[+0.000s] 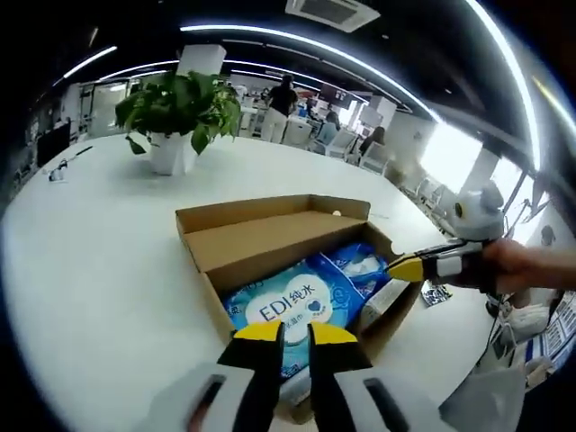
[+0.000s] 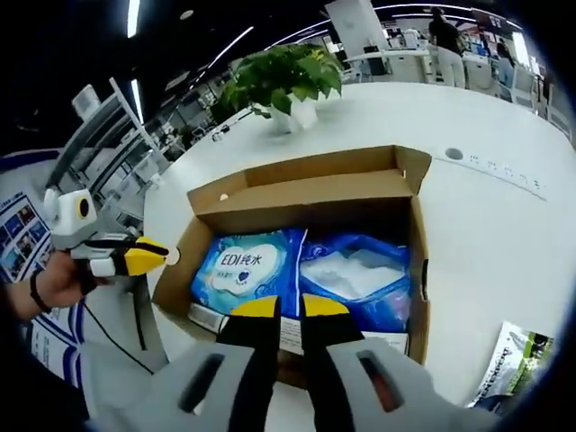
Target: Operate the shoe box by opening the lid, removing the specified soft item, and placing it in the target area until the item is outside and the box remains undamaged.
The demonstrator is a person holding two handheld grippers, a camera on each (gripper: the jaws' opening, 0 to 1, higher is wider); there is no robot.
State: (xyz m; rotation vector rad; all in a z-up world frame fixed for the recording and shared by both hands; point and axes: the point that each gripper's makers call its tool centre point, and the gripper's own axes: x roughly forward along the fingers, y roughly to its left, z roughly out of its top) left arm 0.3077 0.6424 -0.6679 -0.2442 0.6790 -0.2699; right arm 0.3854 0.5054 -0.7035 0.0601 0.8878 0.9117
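An open cardboard shoe box [image 1: 270,216] [image 2: 306,193] sits on a white table, its lid flap folded back. Inside lies a soft blue-and-white wipes pack [image 1: 288,306] [image 2: 247,265] printed "EDI", and beside it a blue plastic pack [image 1: 360,263] [image 2: 360,274]. My left gripper [image 1: 297,335] hovers over the box's near edge, yellow tips close together, nothing between them; in the right gripper view it [image 2: 144,256] hangs off the box's left side in a hand. My right gripper [image 2: 290,308] hovers above the box's near wall, tips together and empty. It [image 1: 407,267] reaches the box's right rim.
A potted green plant [image 1: 175,112] [image 2: 283,81] stands on the table beyond the box. A printed leaflet [image 2: 517,360] lies to the box's right near the table edge. A slim white carton [image 2: 288,335] lies along the near wall. People stand at the far desks.
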